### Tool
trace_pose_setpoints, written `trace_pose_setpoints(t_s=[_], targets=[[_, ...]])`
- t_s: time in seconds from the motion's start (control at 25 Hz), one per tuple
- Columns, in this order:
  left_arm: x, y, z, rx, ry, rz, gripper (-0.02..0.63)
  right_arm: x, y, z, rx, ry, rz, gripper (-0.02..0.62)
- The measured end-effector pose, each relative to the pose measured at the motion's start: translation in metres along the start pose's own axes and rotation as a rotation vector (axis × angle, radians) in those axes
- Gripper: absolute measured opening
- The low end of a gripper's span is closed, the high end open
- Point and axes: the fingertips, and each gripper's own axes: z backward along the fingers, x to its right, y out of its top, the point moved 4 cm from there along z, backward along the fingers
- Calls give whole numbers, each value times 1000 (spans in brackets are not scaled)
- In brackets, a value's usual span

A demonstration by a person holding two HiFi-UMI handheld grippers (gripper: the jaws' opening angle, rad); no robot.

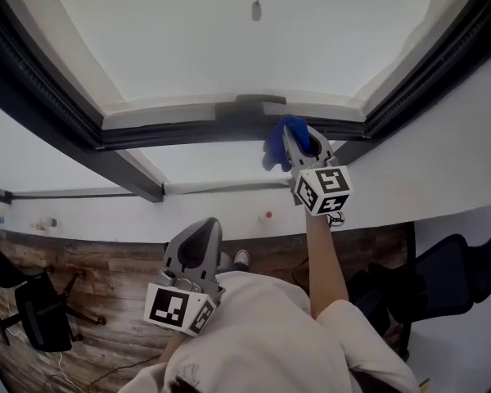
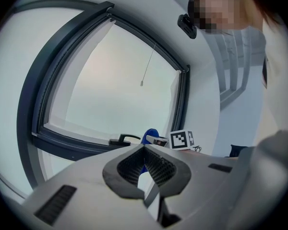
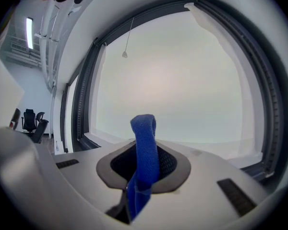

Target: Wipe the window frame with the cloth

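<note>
Blue cloth (image 1: pixel 274 147) is pinched in the fingers of the right gripper (image 1: pixel 301 142) at the lower rail of the window frame (image 1: pixel 180 133). The fingers of the left gripper (image 1: pixel 198 242) are pressed together, empty. Wiping seems under way; next, the cloth must be dragged along the rail.

L tool (image 1: pixel 205 228), R tool (image 1: pixel 299 137): grey, b/w marker cubes (image 1: pixel 178 308) (image 1: pixel 323 188); cream short-sleeve shirt (image 1: pixel 262 334).

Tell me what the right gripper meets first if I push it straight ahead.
The blue cloth clamped in the right gripper leads. It would likely press on the window pane just above the dark lower frame rail, possibly on the rail itself; depth is unclear.
</note>
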Motion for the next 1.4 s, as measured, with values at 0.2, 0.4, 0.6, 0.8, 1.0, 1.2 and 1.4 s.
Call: trace_pose_setpoints(t_s=[0.2,0.4,0.6,0.8,1.0,1.2,1.4], targets=[[-12,4,-3,-6,18,15,9,-3,-20,-56,-90,16,-47,58],[-30,16,-4,-8,9,23,9,0,-42,-81,-184,-16,-45,58],[-59,25,-3,-30,25,17,9,8,-54,-88,-215,-92,-27,58],[-66,23,-13,-36,-12,46,9,7,-51,-91,-215,-107,31,58],[-66,25,-22,-23,-16,49,9,13,-52,-88,-215,-94,49,58],[-56,29,-39,-8,-25,44,9,33,-54,-80,-220,-92,43,58],[-45,28,-56,-13,-44,41,9,54,-55,-74,-221,-96,37,58]])
